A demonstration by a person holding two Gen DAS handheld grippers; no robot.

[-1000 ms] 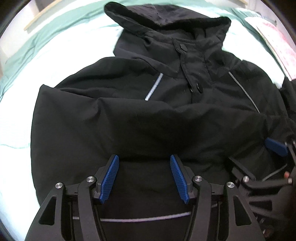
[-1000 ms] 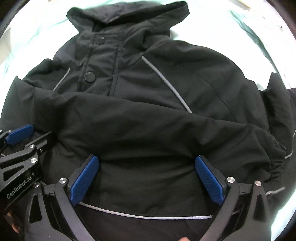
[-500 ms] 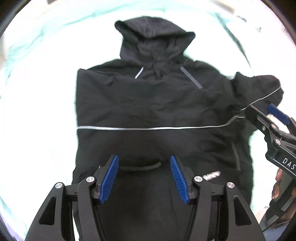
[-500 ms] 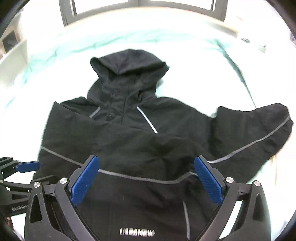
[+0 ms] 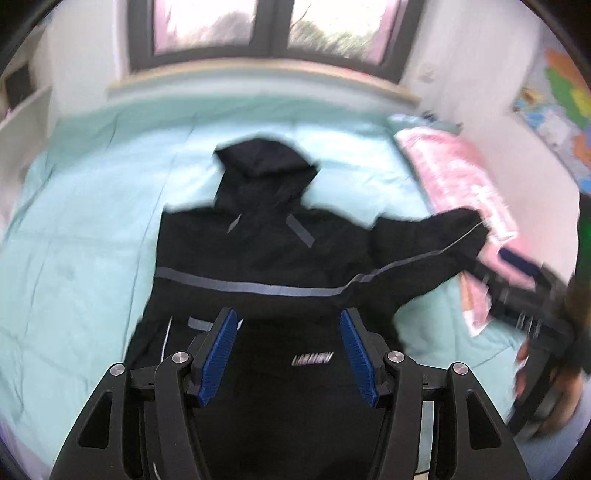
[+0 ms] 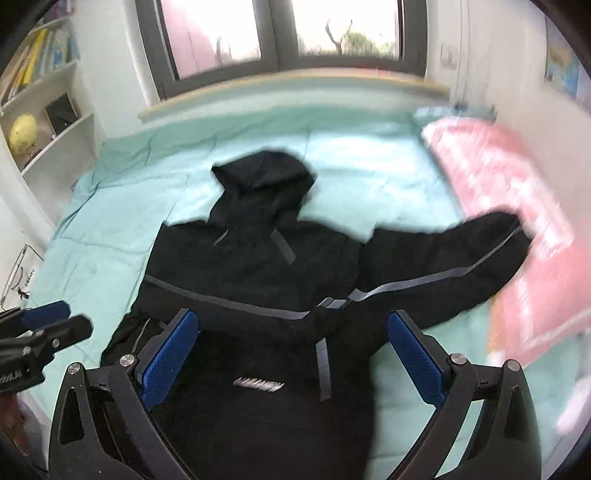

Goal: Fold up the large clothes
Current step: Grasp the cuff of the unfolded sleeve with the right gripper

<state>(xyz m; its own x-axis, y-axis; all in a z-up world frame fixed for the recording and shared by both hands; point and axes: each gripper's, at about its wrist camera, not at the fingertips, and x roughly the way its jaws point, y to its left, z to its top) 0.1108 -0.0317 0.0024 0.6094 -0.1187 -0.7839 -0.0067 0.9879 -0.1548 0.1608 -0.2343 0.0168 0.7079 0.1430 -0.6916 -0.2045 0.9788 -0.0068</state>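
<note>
A black hooded jacket (image 5: 266, 258) with grey reflective stripes lies on a mint green bed (image 5: 81, 229), hood toward the window. Its left side is folded in over the body; its right sleeve (image 5: 436, 243) stretches out to the right. The jacket also shows in the right wrist view (image 6: 258, 266), sleeve (image 6: 461, 266) reaching a pink pillow. My left gripper (image 5: 288, 347) is open and empty, held above the jacket's lower part. My right gripper (image 6: 291, 354) is open wide and empty, also above the lower part. Both views are blurred.
A pink pillow (image 5: 458, 177) lies at the bed's right side, also in the right wrist view (image 6: 517, 206). A window (image 6: 280, 29) is behind the bed. White shelves (image 6: 40, 110) with books stand at the left. A map (image 5: 557, 103) hangs on the right wall.
Both grippers have pulled up and back from close over the jacket, so the whole jacket, bed and window have come into view. Both stayed open.
</note>
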